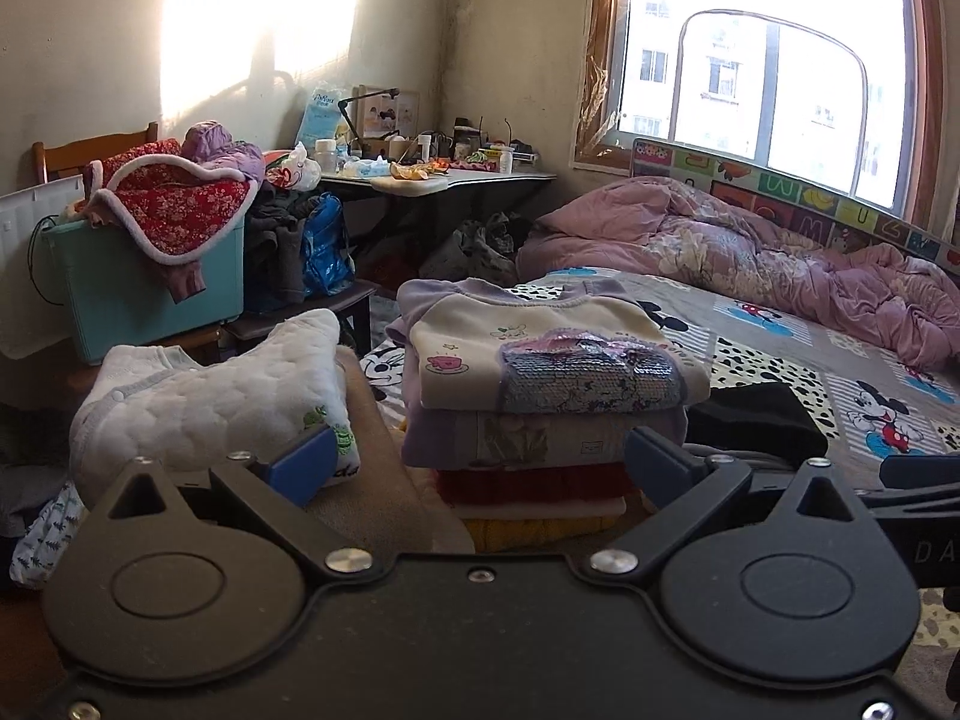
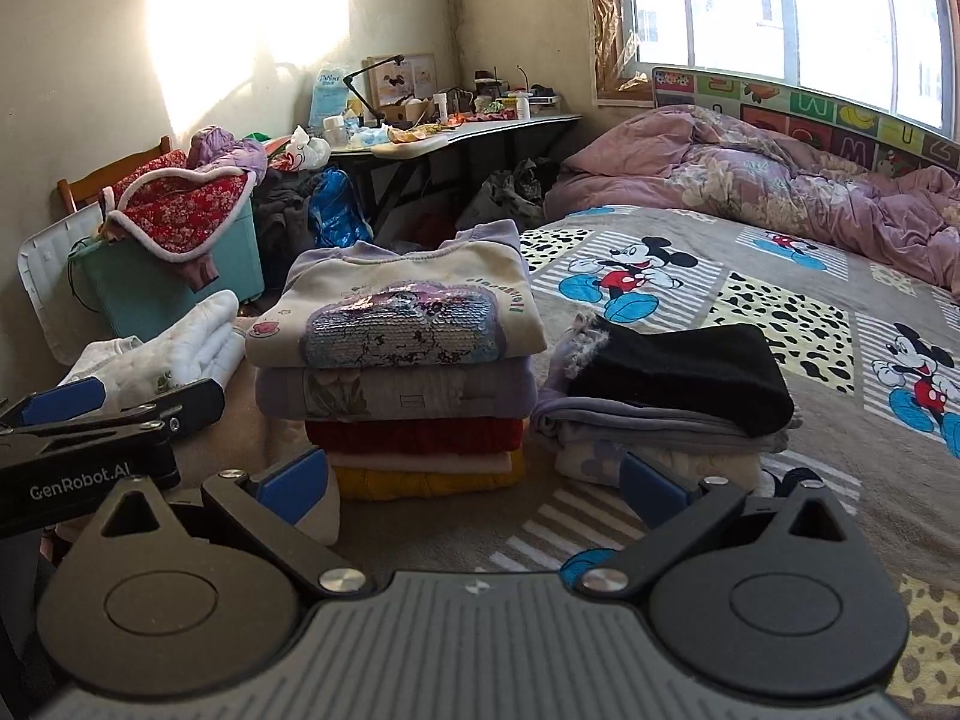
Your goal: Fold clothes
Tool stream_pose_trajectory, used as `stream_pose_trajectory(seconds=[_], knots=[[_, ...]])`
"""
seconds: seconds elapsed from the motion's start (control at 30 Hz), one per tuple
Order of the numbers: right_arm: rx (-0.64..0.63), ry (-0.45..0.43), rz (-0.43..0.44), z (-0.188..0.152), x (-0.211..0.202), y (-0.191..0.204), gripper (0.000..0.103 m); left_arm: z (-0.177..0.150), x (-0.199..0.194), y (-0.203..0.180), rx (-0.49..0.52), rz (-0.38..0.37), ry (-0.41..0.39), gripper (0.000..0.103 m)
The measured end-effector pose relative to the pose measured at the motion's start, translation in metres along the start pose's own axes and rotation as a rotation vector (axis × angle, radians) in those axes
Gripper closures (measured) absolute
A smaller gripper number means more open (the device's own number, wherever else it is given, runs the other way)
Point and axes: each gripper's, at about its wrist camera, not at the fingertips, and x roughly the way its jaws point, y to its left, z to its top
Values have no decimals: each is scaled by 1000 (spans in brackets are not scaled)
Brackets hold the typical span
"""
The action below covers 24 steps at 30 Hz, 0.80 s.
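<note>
Open bedsheet [image 2: 690,300] at right of frame, passable. Centre blocked by tall folded stack [image 2: 402,360]; lower black-topped pile [image 2: 666,396] just beside it, narrow gap between.

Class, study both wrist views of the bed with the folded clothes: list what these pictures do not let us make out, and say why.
- Bottom garments of the tall stack: only folded edges show in both views.
- Items on the desk: too small in both.
- Black garment: left view, partly behind the left gripper finger.
- Contents of the teal bin: covered by a red quilted garment.
</note>
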Motion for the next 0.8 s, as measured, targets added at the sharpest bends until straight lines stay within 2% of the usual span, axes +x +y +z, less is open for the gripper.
stream_pose_trajectory(seconds=[0.17, 0.63, 0.8], knots=[[1, -2, -19, -6, -19, -2, 0, -1, -17, -6, -18, -6, 4, 0], [-17, -11, -38, -15, -54, 8, 0, -8, -44, -3, 12, 62, -8, 0], [-15, -17, -39, -16, -61, 13, 0, -6, -55, -3, 20, 49, -28, 0]])
